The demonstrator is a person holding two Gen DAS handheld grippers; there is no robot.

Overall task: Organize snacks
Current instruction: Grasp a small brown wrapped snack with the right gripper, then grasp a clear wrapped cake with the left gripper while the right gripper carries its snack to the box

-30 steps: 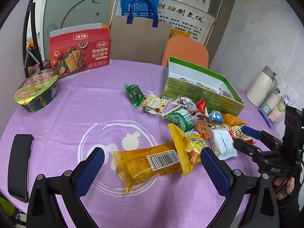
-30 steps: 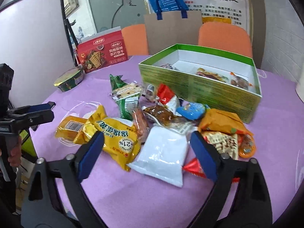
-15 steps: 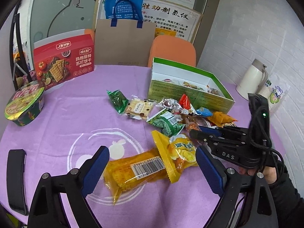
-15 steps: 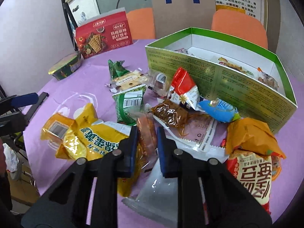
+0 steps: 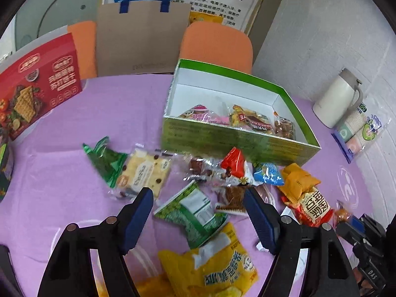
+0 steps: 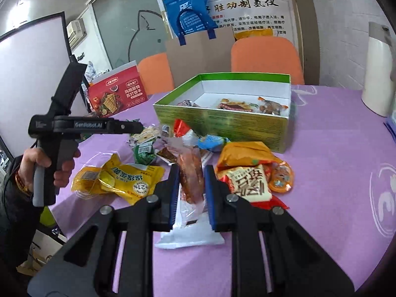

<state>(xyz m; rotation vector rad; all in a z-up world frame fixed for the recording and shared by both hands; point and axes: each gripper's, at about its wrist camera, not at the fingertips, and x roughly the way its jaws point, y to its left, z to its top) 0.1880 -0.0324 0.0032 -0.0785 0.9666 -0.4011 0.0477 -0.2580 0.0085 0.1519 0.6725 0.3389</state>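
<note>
Loose snack packets lie heaped on the purple tablecloth (image 5: 61,173) in front of an open green box (image 5: 237,138) that holds several packets. My right gripper (image 6: 190,183) is shut on a clear packet with an orange-brown snack (image 6: 190,173), lifted above the heap. My left gripper (image 5: 199,206) is open and empty, straddling a green packet (image 5: 193,210) and a brown packet (image 5: 232,196). The left gripper also shows in the right wrist view (image 6: 128,126), over the left of the heap. A yellow bag (image 5: 217,267) lies near me.
A red cracker box (image 5: 37,84) stands at the back left, a brown paper bag (image 5: 138,39) and orange chairs (image 5: 217,44) behind the table. A white jug (image 5: 336,99) and a cup pack (image 5: 356,131) sit at the right. A white packet (image 6: 190,232) lies under my right gripper.
My right gripper closed on the orange-brown packet and lifted it off the heap. My left gripper moved forward from the long yellow packet to over the green and brown packets, staying open.
</note>
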